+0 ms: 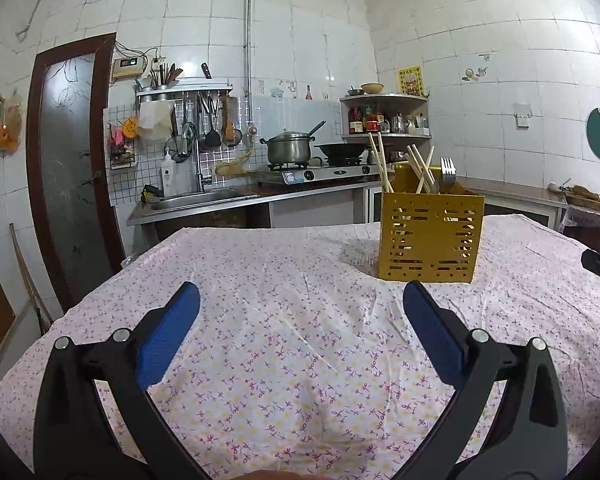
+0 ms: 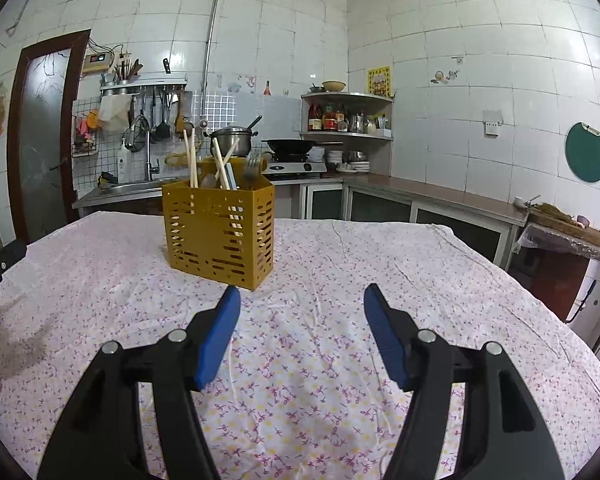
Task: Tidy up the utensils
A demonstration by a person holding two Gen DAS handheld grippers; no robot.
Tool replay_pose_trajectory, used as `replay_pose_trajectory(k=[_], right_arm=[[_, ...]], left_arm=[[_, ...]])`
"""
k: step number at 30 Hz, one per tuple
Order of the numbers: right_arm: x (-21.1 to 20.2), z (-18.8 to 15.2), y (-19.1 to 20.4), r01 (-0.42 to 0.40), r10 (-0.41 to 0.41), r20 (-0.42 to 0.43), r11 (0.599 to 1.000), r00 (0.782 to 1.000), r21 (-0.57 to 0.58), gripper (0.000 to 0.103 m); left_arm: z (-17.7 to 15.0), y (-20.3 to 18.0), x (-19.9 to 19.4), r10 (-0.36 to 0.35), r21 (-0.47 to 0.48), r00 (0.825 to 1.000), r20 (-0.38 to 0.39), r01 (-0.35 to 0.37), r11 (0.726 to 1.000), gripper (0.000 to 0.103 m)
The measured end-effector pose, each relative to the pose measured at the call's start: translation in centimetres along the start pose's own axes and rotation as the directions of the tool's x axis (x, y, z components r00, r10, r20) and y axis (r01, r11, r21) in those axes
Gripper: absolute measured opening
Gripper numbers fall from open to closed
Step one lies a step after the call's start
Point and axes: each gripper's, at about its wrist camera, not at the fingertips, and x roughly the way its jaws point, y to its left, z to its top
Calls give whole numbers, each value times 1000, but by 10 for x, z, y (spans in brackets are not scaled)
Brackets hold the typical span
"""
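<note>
A yellow slotted utensil holder stood upright on the worktop, which was draped in a floral cloth, toward its far side. We saw wooden chopsticks leaning out of its left part and more crossed near the middle, with a metal fork standing tines up at its right. Our left hand-held gripper hung over bare cloth in front and to the left of the holder, jaws spread wide with nothing between the blue pads. Our right hand-held gripper was likewise released and empty, just short of the holder's near corner and to its right. Behind the worktop lay a kitchen: a steel sink, a lidded pot and a dark wok on a gas stove, and a corner shelf of bottles against white tiles.
</note>
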Motion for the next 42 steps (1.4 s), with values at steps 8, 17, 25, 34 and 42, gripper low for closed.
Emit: replay_pose_trajectory(k=[8,17,25,34,42], right_arm=[[1,-2,-3,-5,5,-3,1000,1000,16,63],[1,-2,-4,-8,9,-6,1000,1000,19,65],[1,-3,-5,-10,11,-5,999,1000,30,65],[4,-4,-8,-13,14,-15,999,1000,36,65],[4,-4,-8,-10,11,-14,999,1000,38,66]], left_arm=[[0,0,0,-2,2,1000,-5,2,1000,98],[0,0,3,-1,1,1000,-12,1,1000,98],[-2,1,2,1,-4,1000,-15,-1,1000,98],[-2,1,2,0,-5,1000,-17,0,1000,98],[-2,2,3,1,-4,1000,-19,-1,1000,98]])
